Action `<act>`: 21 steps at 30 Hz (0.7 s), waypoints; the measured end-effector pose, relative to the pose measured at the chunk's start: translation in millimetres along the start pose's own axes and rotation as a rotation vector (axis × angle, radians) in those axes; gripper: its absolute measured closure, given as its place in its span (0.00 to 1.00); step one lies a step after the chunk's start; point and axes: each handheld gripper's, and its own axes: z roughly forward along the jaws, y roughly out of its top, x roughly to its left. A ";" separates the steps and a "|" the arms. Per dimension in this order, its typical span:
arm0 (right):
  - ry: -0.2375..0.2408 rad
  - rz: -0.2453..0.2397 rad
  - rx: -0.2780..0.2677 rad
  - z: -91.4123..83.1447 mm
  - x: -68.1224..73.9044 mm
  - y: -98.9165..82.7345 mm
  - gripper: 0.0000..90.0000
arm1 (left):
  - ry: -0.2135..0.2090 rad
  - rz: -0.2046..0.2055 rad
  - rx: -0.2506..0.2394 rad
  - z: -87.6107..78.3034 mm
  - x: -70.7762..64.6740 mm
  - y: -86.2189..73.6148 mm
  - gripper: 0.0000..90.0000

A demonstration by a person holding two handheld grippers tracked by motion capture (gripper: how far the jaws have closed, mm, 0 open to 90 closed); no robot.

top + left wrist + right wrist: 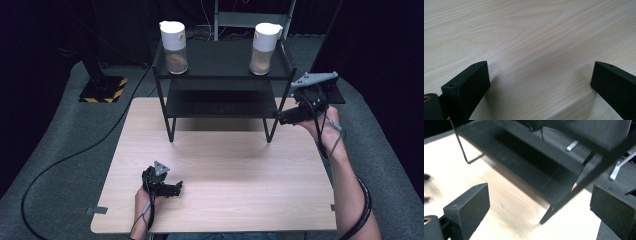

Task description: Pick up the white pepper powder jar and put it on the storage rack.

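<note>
Jaws on the left gripper [176,189] are standing wide apart with nothing between them, only bare wood grain of the table [225,165] showing between the pads in the left gripper view, and that gripper is resting low over the near part of the table. Farther off, the right gripper [284,118] is hanging beside the right front leg of the black shelf rack [222,75], its jaws likewise spread wide and gripping nothing; the right gripper view is looking between them at the rack's lower shelf and leg. Farthest back, on the top shelf, two white-lidded jars are standing upright and well apart: the left jar [174,41] and the right jar [263,49], the one nearer the right gripper. The risk I am seeing is that the open gripper, so close to the rack's corner, could knock the leg or shelf edge and rock the rack, tipping the tall right jar above it.
</note>
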 end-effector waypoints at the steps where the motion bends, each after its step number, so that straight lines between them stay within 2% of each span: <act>1: 0.000 0.000 0.000 0.0 0.0 0.0 0.02 | 0.000 0.000 0.000 0.0 0.0 0.0 0.02; 8: 0.010 0.041 0.033 3.7 1.6 -48.2 0.02 | 0.000 0.002 0.001 -0.1 0.0 0.2 0.02; 10: 0.018 0.066 0.040 8.3 2.3 -70.2 0.02 | 0.002 0.002 0.001 0.0 -0.5 0.4 0.02; 12: 0.015 0.075 0.044 10.3 3.5 -77.1 0.02 | 0.002 0.002 0.002 0.1 -0.6 0.5 0.02; 14: 0.010 0.100 0.061 17.9 7.9 -97.2 0.01 | 0.002 0.001 0.001 0.1 -0.7 0.5 0.02; 15: 0.010 0.100 0.061 17.9 7.9 -97.2 0.01 | 0.002 0.002 0.002 0.1 -0.6 0.5 0.02; 16: 0.022 0.120 0.073 24.7 8.8 -111.4 0.01 | 0.002 0.001 0.002 0.1 -0.6 0.5 0.02; 17: 0.022 0.120 0.073 24.7 8.8 -111.4 0.01 | 0.002 0.001 0.002 0.1 -0.7 0.5 0.02; 20: 0.027 0.143 0.092 36.6 12.6 -133.3 0.01 | 0.003 0.001 0.002 0.1 -0.8 0.6 0.02; 21: 0.032 0.172 0.089 44.0 14.8 -150.2 0.01 | 0.003 0.000 0.001 0.1 -1.0 0.5 0.02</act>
